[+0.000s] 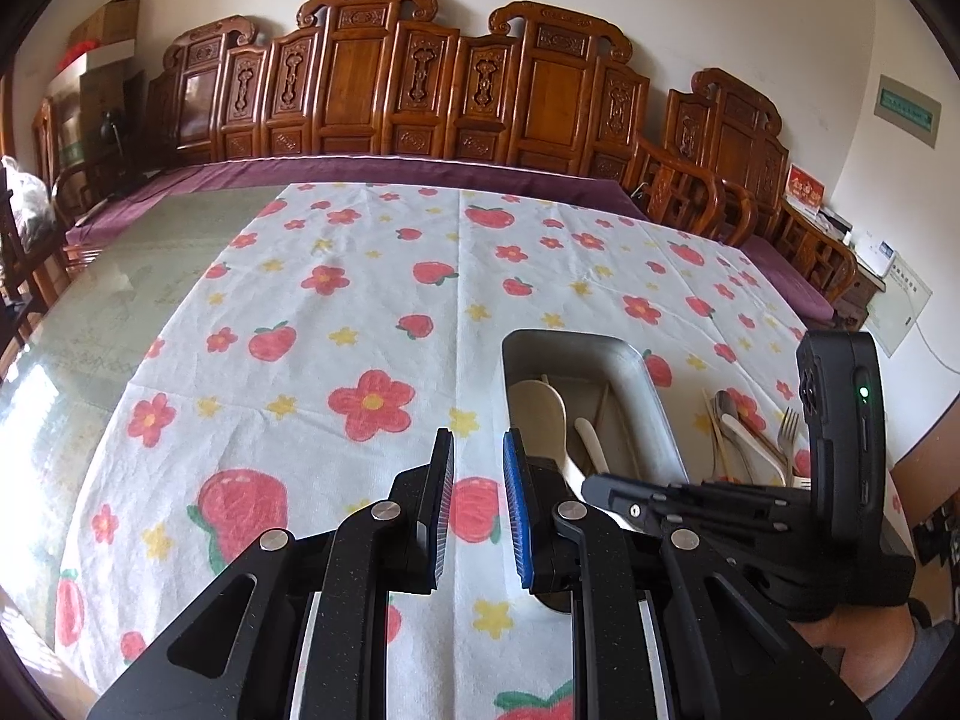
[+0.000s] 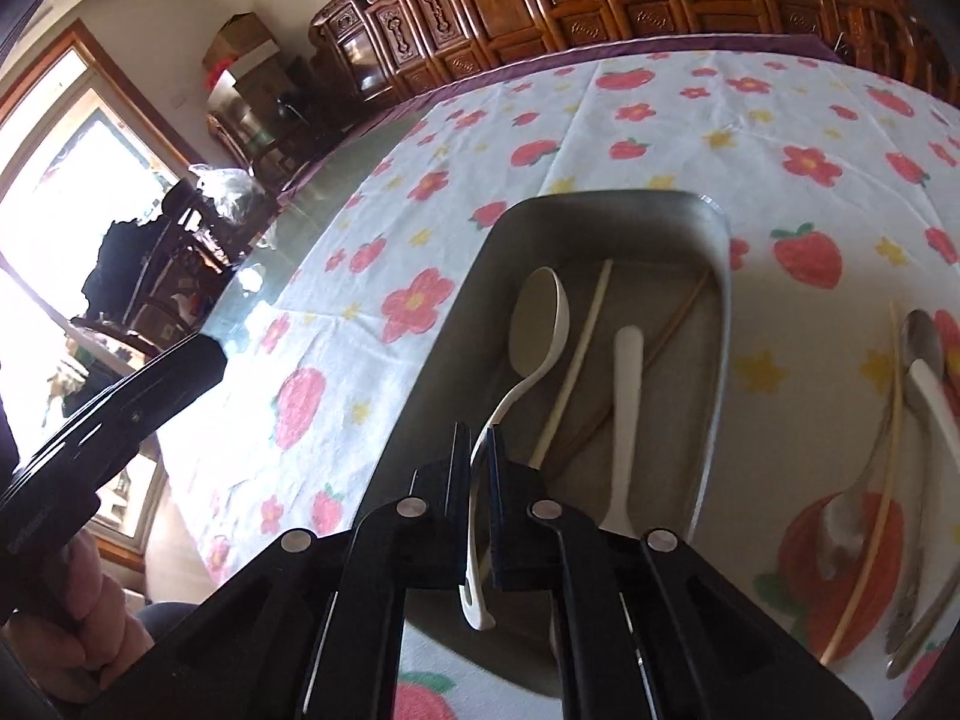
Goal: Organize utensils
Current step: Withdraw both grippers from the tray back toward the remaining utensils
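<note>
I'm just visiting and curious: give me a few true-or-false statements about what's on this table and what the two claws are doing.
1. The right claw grips the white spoon by its handle. True.
2. The metal tray is empty. False: it holds the spoon, chopsticks and another white utensil.
3. The left claw holds a fork. False: nothing is between its pads.
4. More utensils lie on the tablecloth beside the tray. True.

- I see the bench, glass-topped, under a flowered cloth.
- On the cloth sits a metal tray.
- Right of it lie loose utensils: spoons, chopsticks, a fork.
</note>
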### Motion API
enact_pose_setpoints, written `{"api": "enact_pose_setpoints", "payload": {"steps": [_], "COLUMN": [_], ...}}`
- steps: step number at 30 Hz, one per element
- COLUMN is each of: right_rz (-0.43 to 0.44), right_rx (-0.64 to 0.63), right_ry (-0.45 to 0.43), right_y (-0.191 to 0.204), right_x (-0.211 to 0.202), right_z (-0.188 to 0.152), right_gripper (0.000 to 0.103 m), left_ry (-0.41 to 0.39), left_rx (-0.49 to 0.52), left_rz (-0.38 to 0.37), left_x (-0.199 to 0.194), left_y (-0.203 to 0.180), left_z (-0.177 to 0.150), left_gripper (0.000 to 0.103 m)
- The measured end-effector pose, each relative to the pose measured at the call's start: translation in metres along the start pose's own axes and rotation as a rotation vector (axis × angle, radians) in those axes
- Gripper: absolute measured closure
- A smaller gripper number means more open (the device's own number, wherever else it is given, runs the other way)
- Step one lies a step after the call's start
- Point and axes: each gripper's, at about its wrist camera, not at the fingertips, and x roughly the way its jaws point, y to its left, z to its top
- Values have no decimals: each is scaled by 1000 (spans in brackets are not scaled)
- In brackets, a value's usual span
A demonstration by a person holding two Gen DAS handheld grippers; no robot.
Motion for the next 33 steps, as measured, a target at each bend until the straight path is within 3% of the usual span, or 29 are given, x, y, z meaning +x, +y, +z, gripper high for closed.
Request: {"api": "enact_pose_setpoints", "payload": {"steps": [4, 10, 21, 26, 30, 33], "right_rz": [-3, -24, -245, -324, -353, -361], "right_rx": [-42, -97, -103, -75, -50, -40], "right_ry": [-28, -116, -202, -196, -193, -194], "right_y": [-1, -15, -105, -139, -158, -168], "right_x": [-6, -54, -146, -154, -149, -146], "right_z": [4, 2, -35, -54, -66, -71], "right_gripper": [92, 92, 92, 91, 81, 79], "left_ry": [5, 16, 37, 49, 62, 79], "left_rx": [14, 42, 159, 203, 227, 233], "left_rz": [-6, -28, -101, -122, -130, -137], "left_x": [3, 6, 10, 13, 17, 22], "left_y": [-7, -23, -89, -116, -131, -139], "left_z": [-1, -5, -24, -34, -41, -46], "left_gripper": [88, 86, 73, 73, 73, 73]}}
